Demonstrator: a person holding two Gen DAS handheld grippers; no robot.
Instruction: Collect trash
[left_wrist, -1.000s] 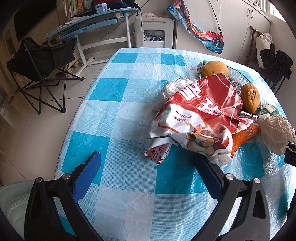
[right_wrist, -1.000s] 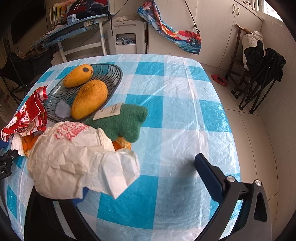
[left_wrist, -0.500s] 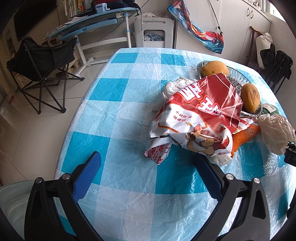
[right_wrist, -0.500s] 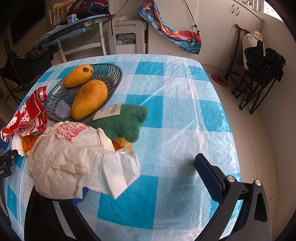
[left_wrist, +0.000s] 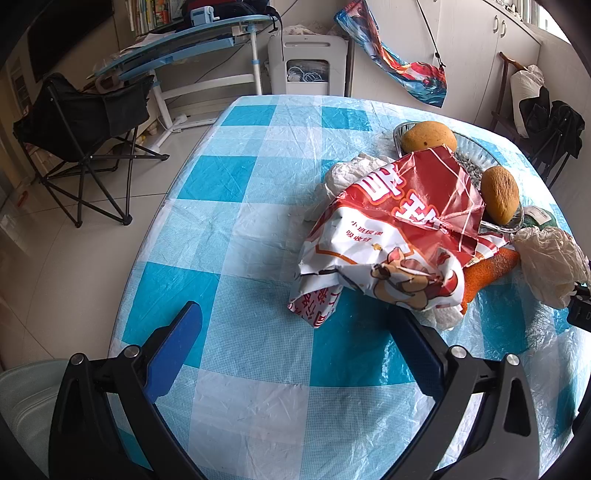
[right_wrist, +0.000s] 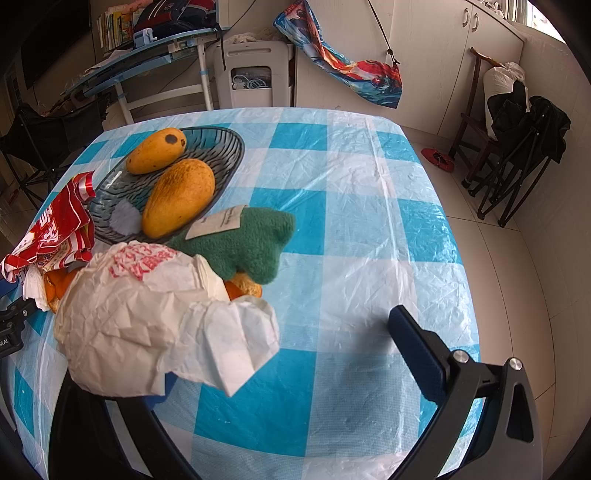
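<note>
A crumpled red and white snack bag (left_wrist: 399, 236) lies on the checked tablecloth, just beyond my left gripper (left_wrist: 295, 332), which is open and empty. It also shows at the left edge of the right wrist view (right_wrist: 55, 229). A crumpled white paper wrapper (right_wrist: 147, 317) with red print lies over the left finger of my right gripper (right_wrist: 280, 332), which is open; it also shows in the left wrist view (left_wrist: 550, 266). More white crumpled paper (left_wrist: 351, 173) sits behind the bag.
A glass dish (right_wrist: 221, 147) holds two mangoes (right_wrist: 177, 195). A green plush toy (right_wrist: 251, 243) with a paper tag and an orange plush piece (left_wrist: 487, 269) lie beside it. A pale bin (left_wrist: 22, 398) stands below the table's left edge. Folding chairs stand around the table.
</note>
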